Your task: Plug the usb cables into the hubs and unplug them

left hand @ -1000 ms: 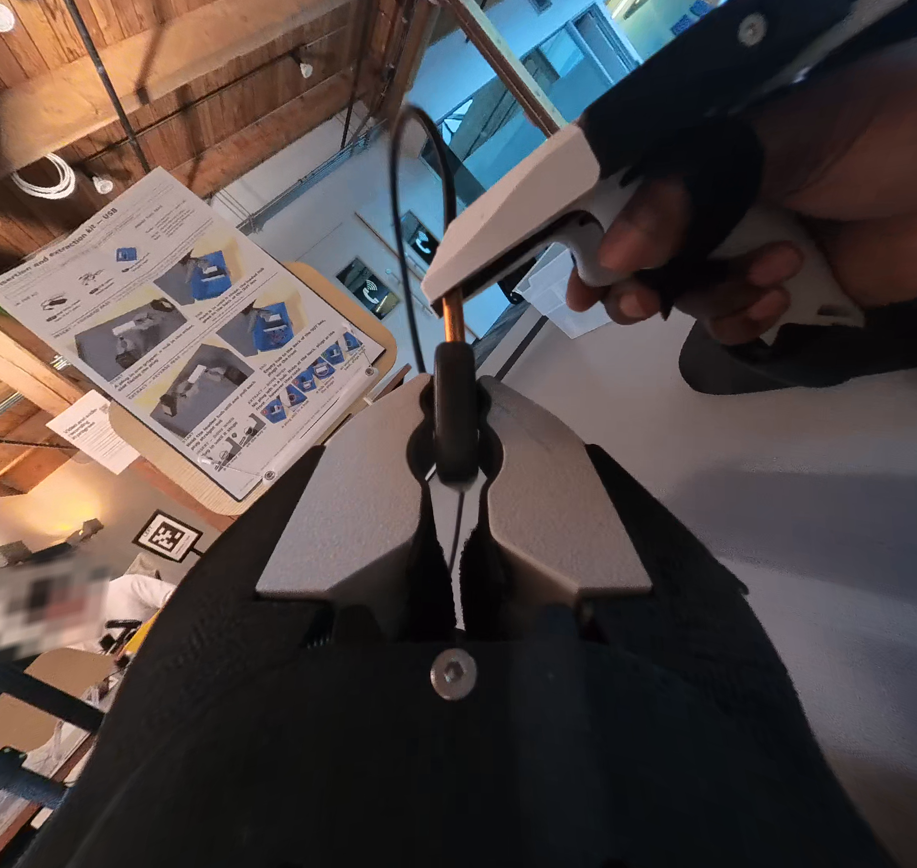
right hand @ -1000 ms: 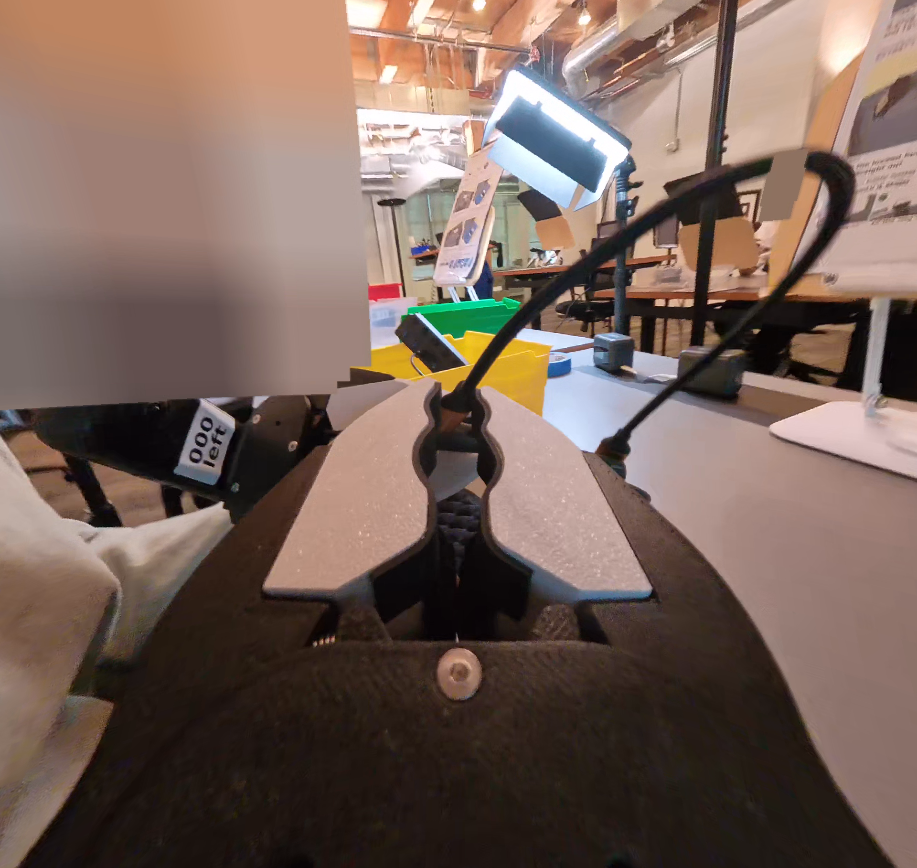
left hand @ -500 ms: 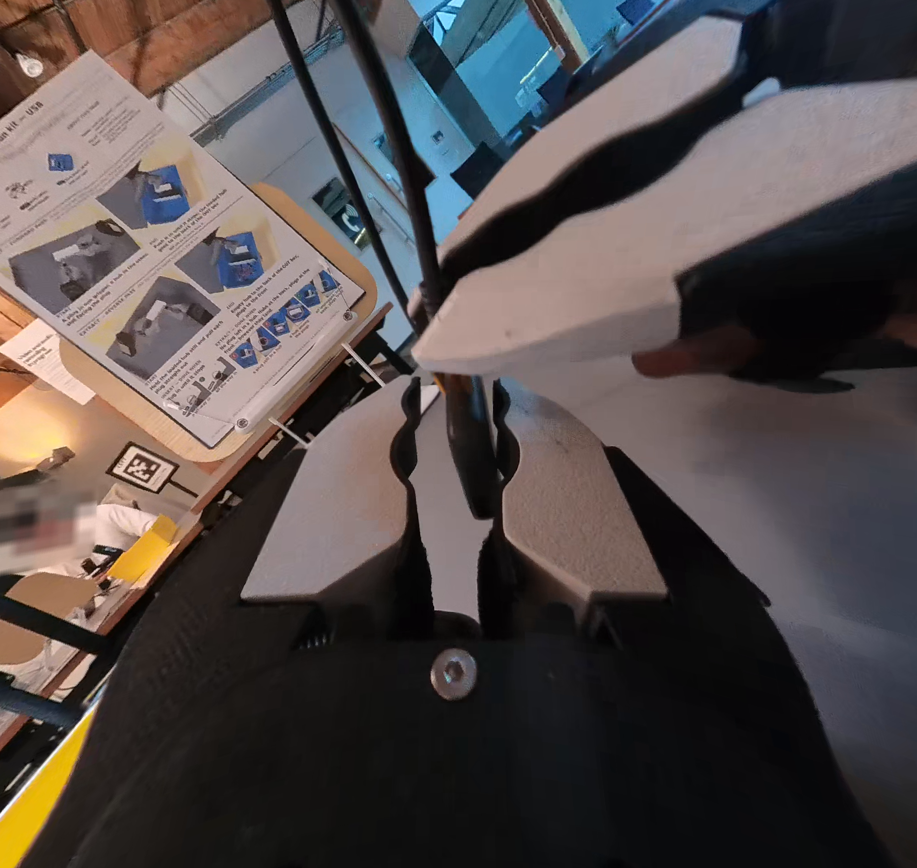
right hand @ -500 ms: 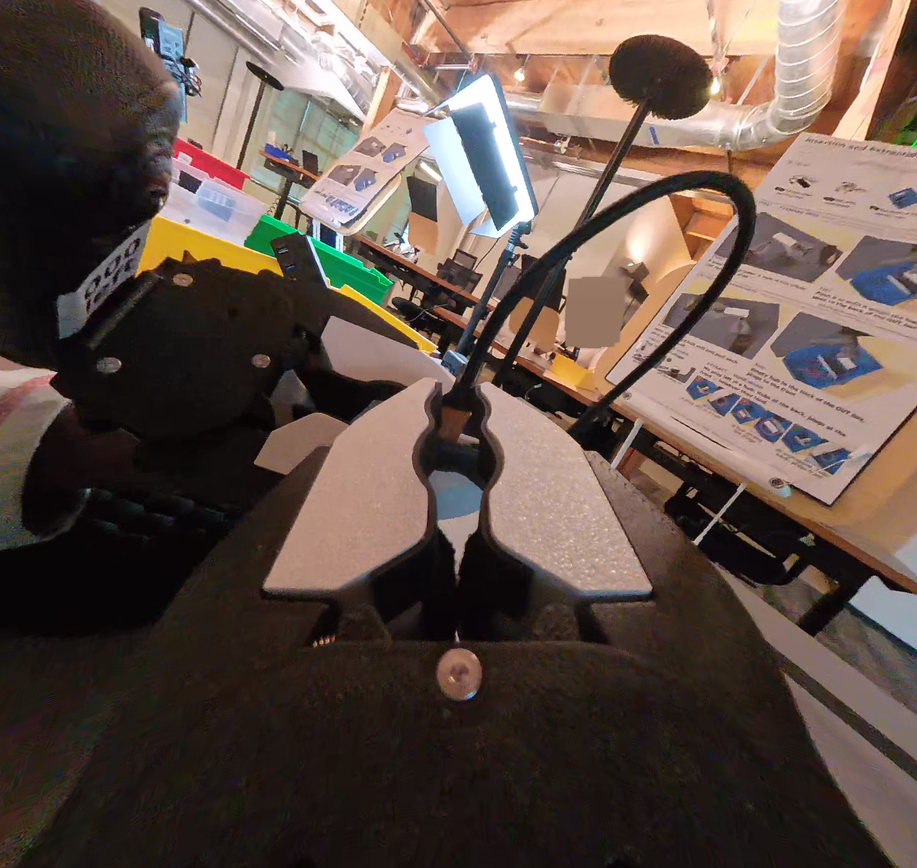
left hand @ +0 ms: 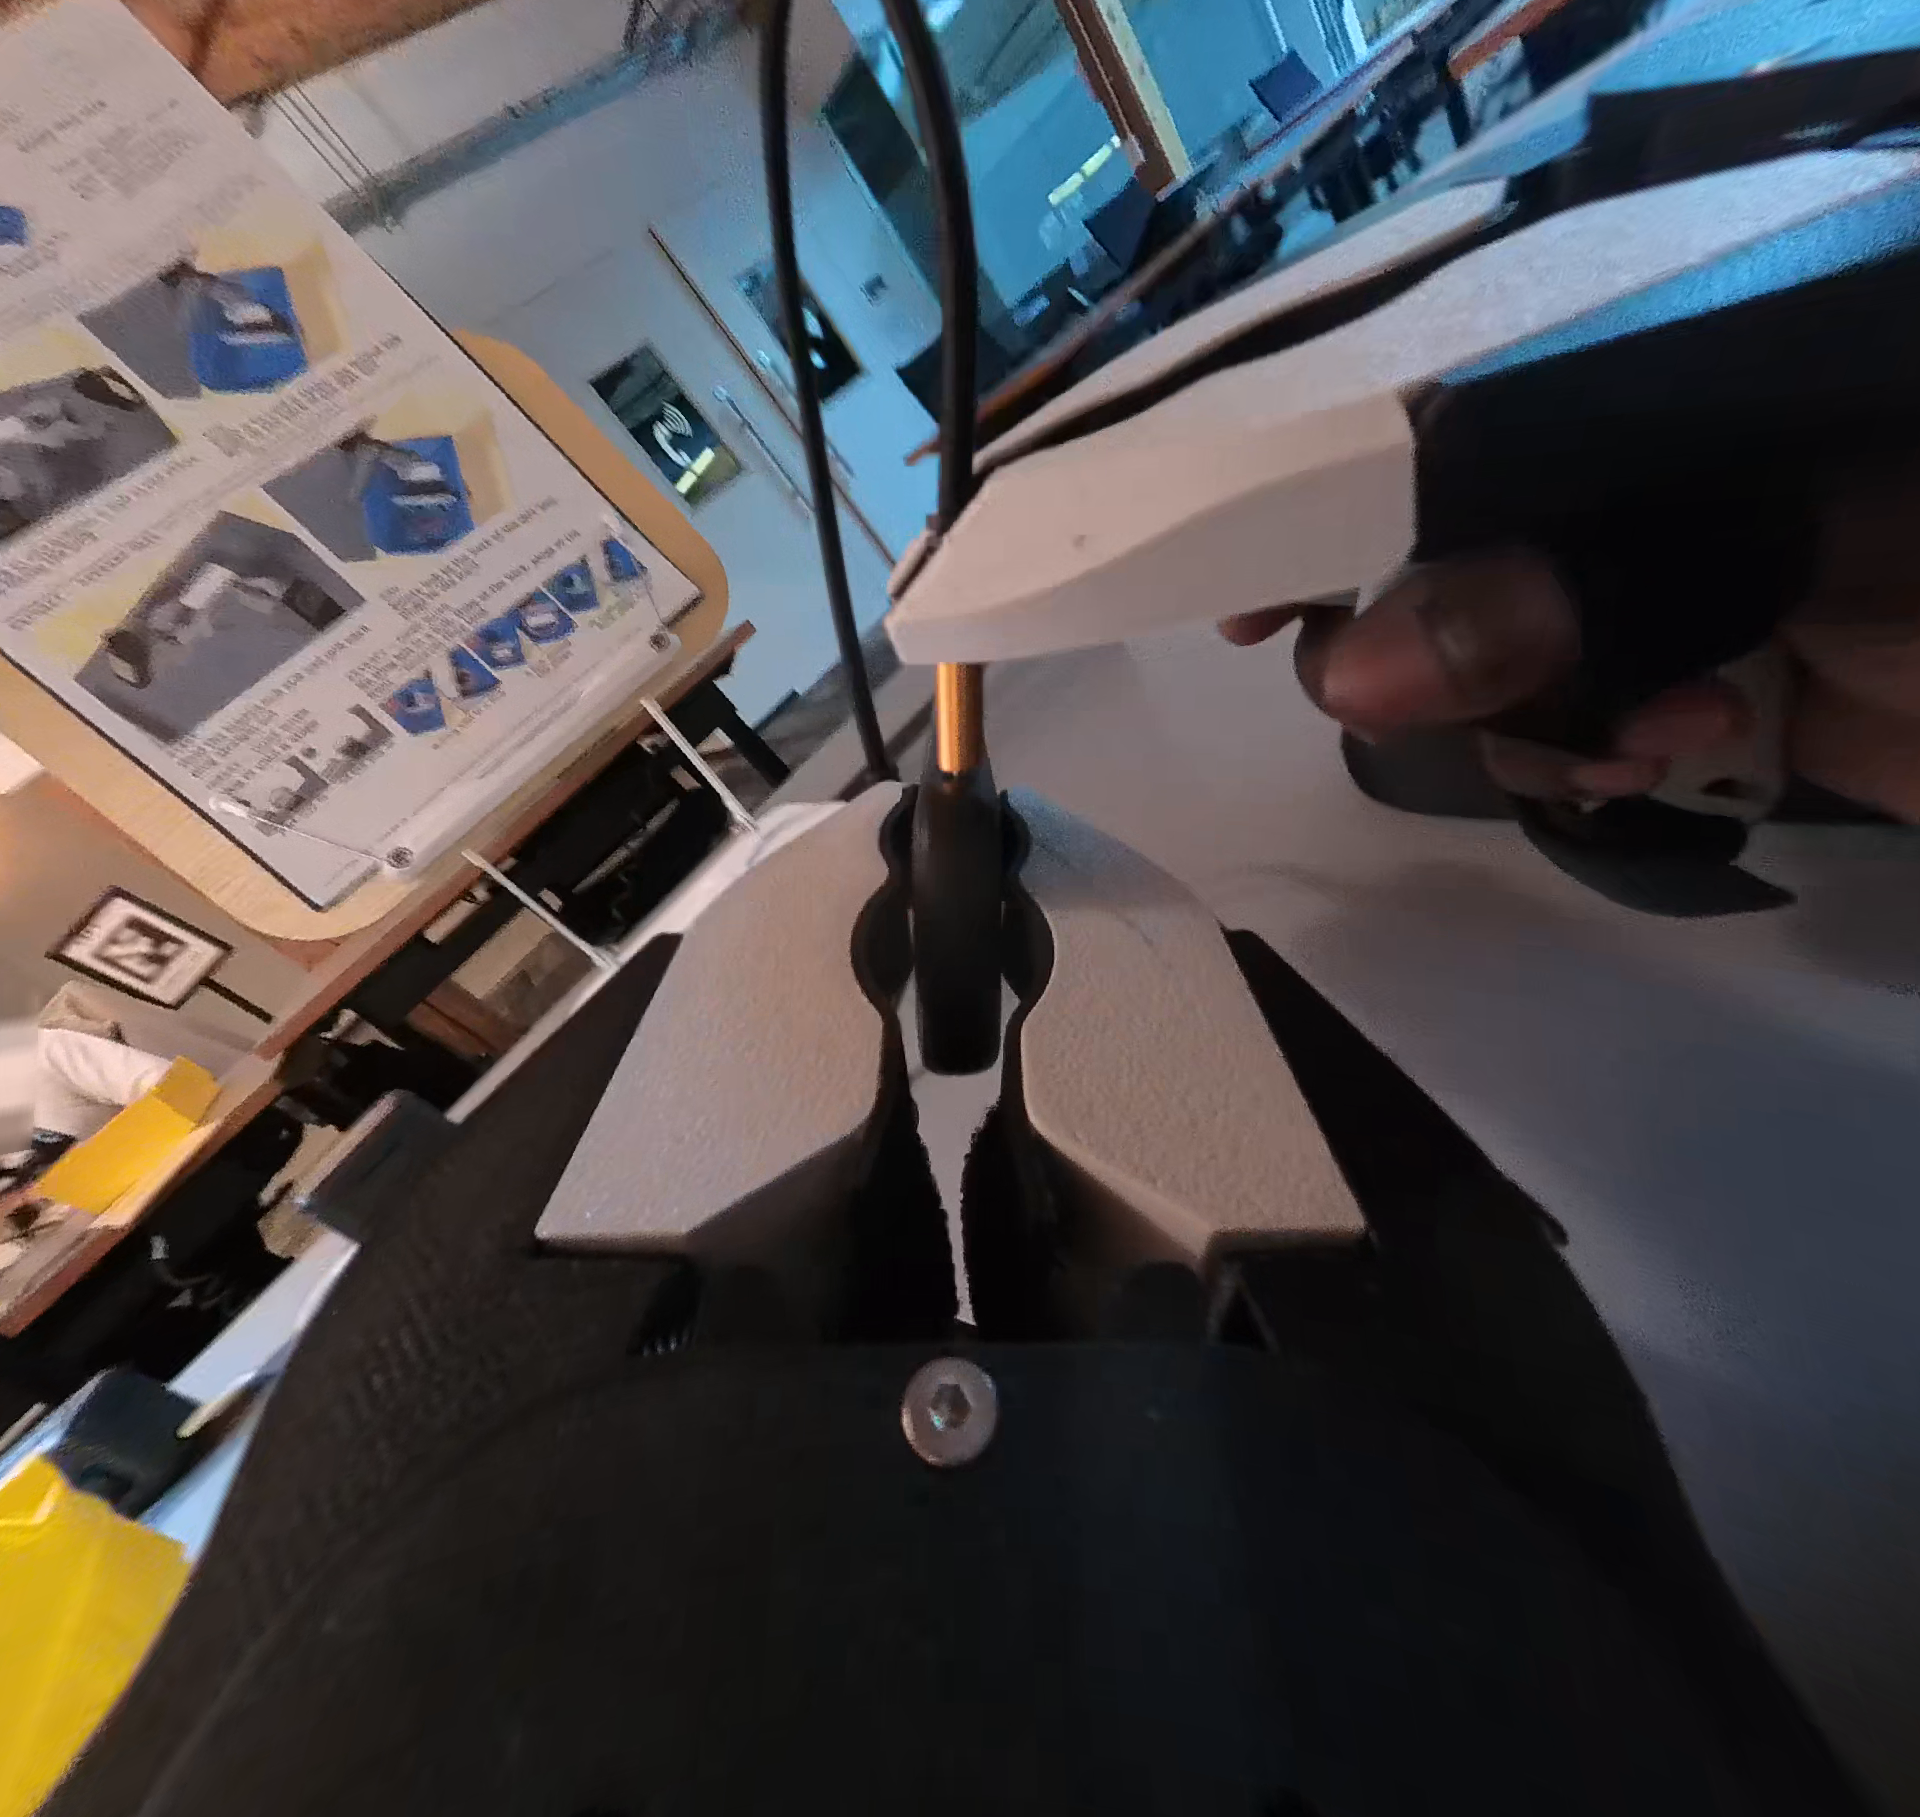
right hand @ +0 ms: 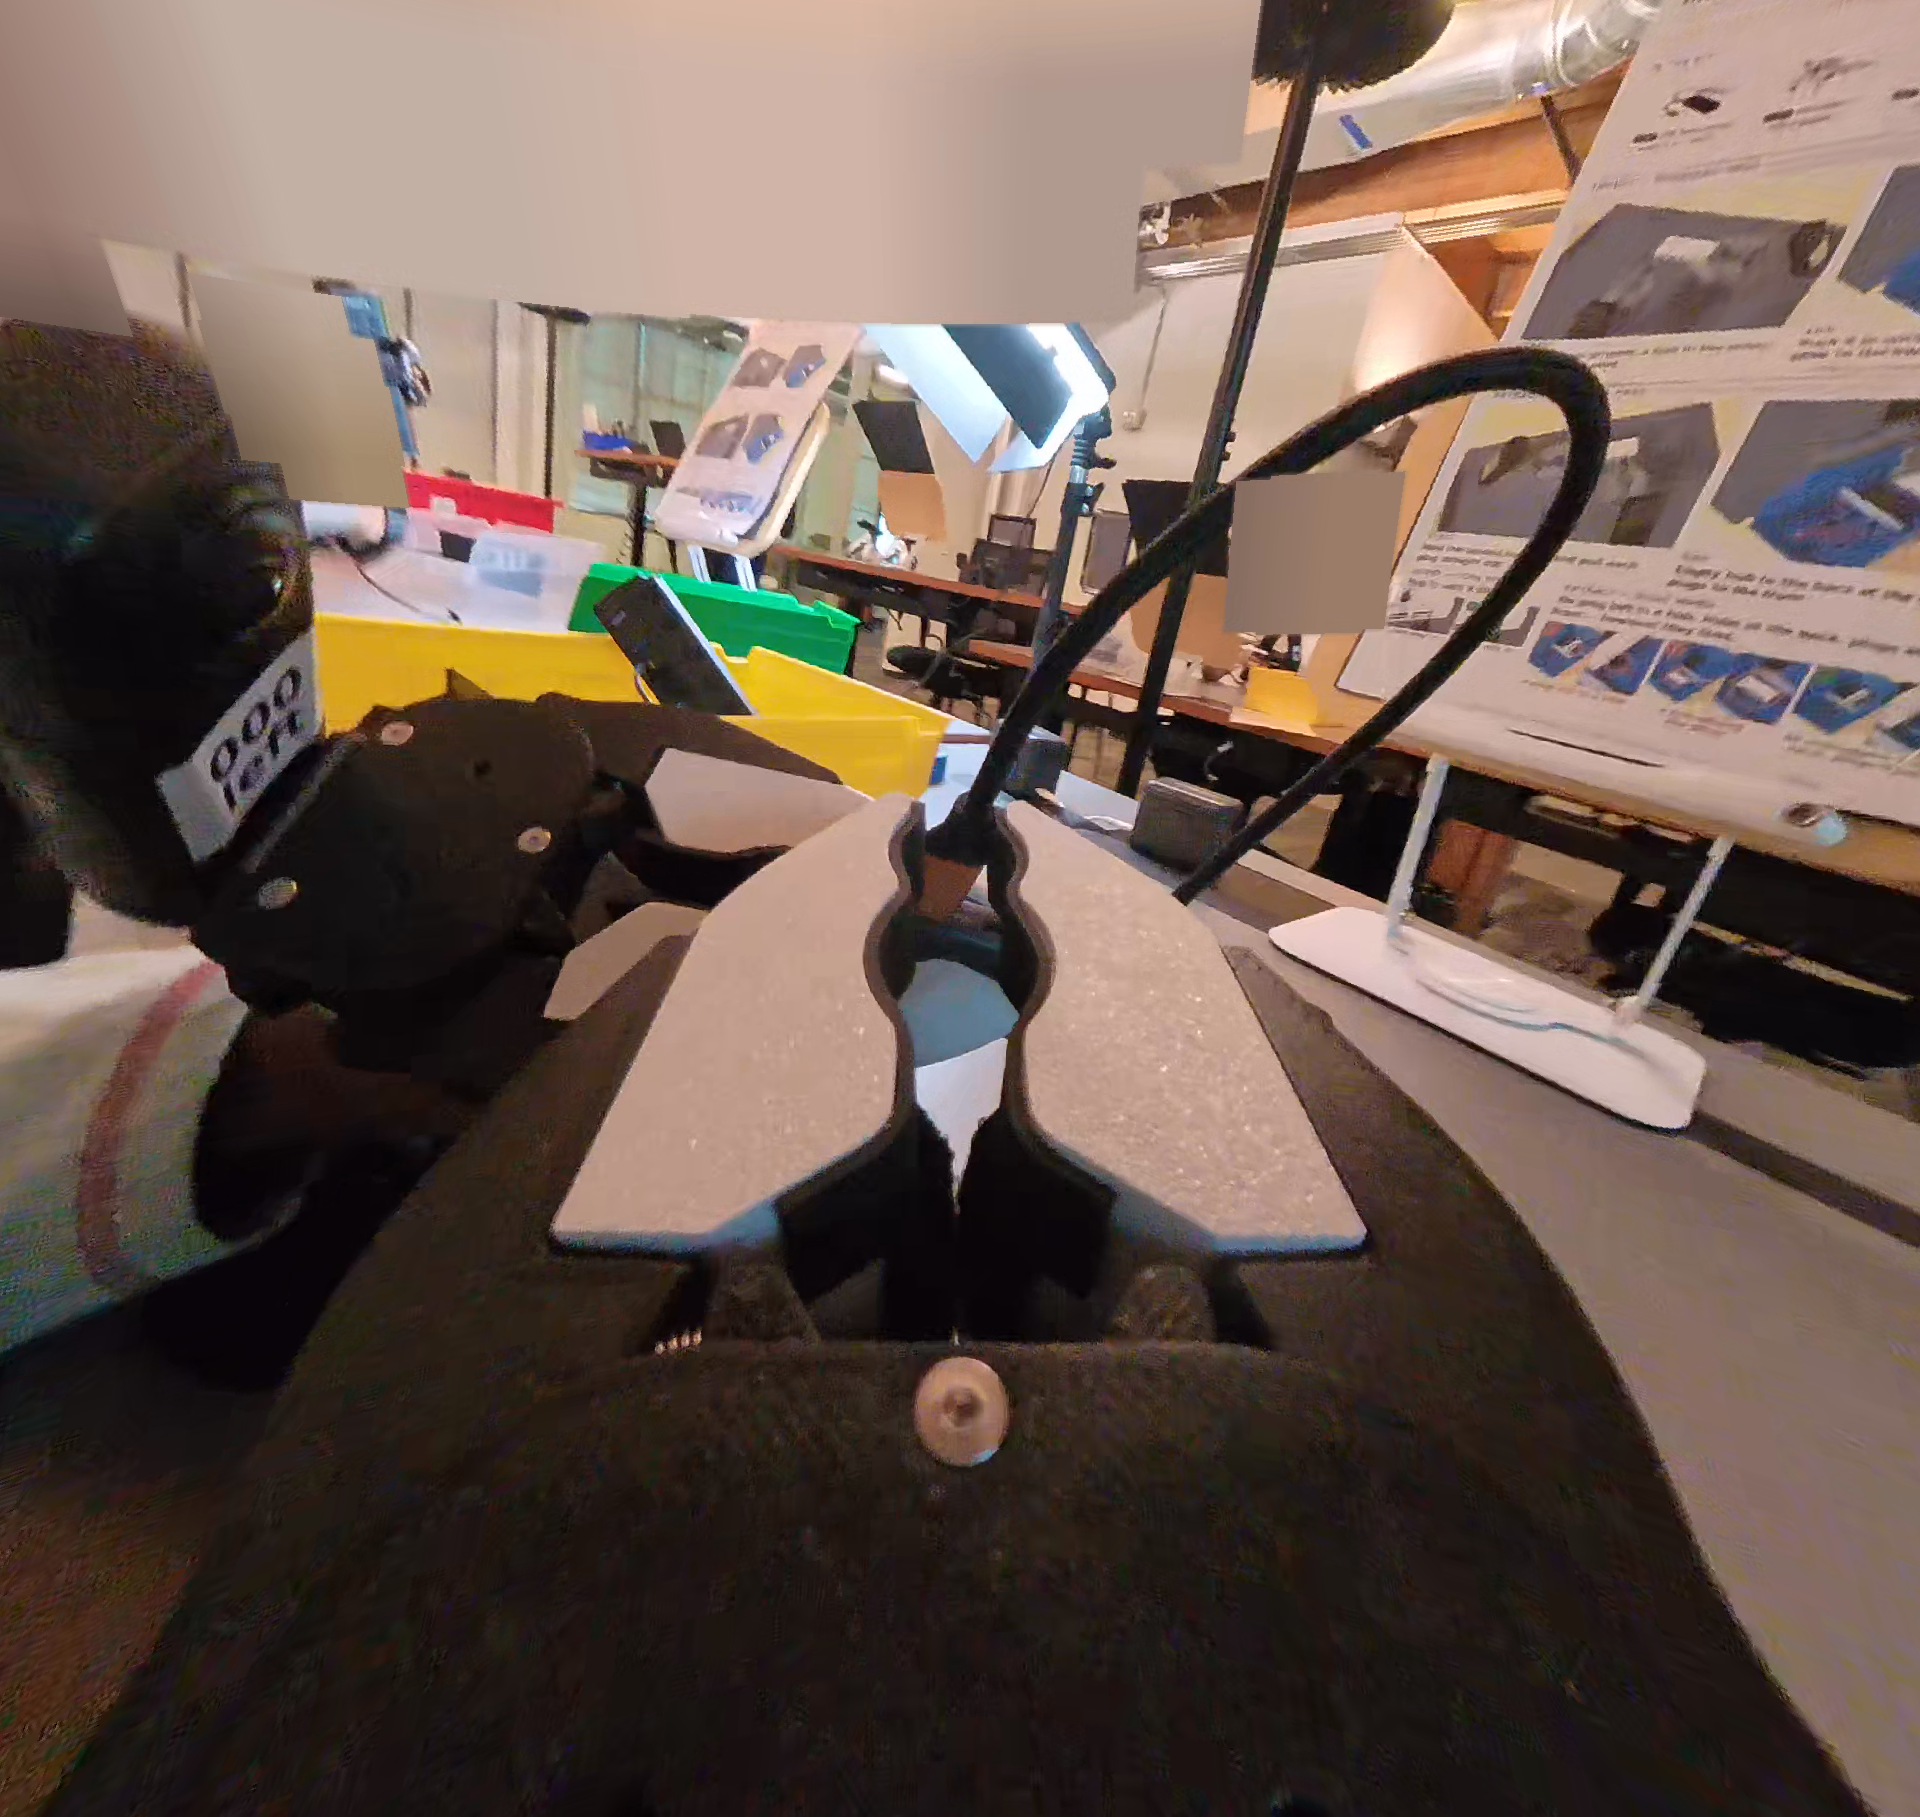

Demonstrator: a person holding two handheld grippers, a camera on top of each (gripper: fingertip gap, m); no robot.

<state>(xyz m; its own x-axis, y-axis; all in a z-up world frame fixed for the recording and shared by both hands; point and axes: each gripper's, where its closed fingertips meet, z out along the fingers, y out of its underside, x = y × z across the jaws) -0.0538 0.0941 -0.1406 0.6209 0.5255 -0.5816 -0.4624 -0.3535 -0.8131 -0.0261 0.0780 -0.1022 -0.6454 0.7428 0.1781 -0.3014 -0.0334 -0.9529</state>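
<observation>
My left gripper point(left hand: 954, 832) is shut on a black connector body point(left hand: 956, 946) that stands upright between its fingers. A gold metal tip point(left hand: 958, 718) rises from it to the underside of my right gripper point(left hand: 925, 583), held by a gloved hand just above. In the right wrist view my right gripper point(right hand: 956, 822) is shut on a copper-coloured plug point(right hand: 948, 884). A black cable point(right hand: 1558, 520) arcs up from the plug and down behind the right finger. The cable also shows in the left wrist view point(left hand: 790, 209). The left gripper point(right hand: 707, 874) sits close at the left. The join is hidden.
An instruction board point(right hand: 1714, 520) on a white stand point(right hand: 1486, 1029) is at the right; it also shows in the left wrist view point(left hand: 312, 520). Yellow point(right hand: 582, 666) and green point(right hand: 717, 614) bins stand behind. A black pole point(right hand: 1226, 417) and small grey boxes point(right hand: 1184, 817) are beyond, on the grey table point(left hand: 1558, 1040). My right fingertips sit around 4 cm from my left ones.
Half a second ago the right gripper sat low over the black connector and the left jaws looked wider. Now the right gripper is a little higher, the gold tip shows, and the left jaws grip the connector.
</observation>
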